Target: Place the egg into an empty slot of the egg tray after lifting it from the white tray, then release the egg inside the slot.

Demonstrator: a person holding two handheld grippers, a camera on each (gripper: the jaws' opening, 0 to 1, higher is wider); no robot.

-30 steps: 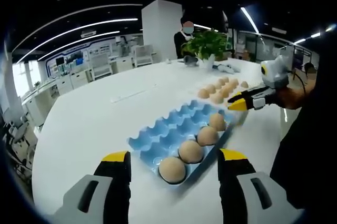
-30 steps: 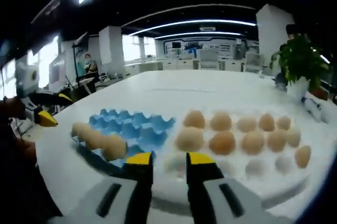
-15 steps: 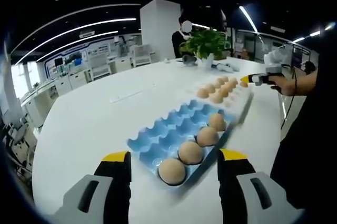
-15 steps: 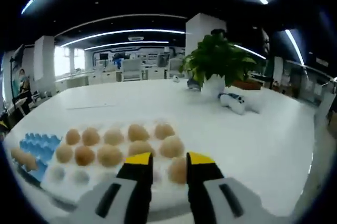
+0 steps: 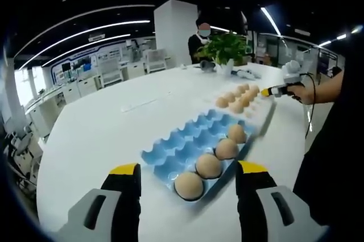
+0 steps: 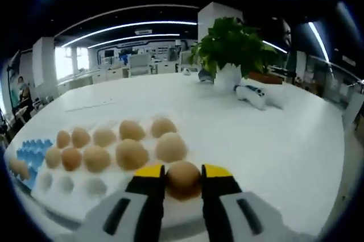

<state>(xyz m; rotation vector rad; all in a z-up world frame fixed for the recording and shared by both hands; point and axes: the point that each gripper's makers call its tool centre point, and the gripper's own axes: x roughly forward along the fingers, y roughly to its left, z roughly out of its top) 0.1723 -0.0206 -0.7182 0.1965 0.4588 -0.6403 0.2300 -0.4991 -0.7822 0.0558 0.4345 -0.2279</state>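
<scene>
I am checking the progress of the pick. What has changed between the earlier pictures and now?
The right gripper moved from near the blue egg tray to the far end of the white tray, and its jaws now bracket an egg. The left gripper stayed open; four eggs stay in the blue tray.

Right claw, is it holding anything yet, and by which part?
An egg sits between the right claw's jaws at its sides, on the white tray; firm grip can't be told. Left claw holds nothing.
</scene>
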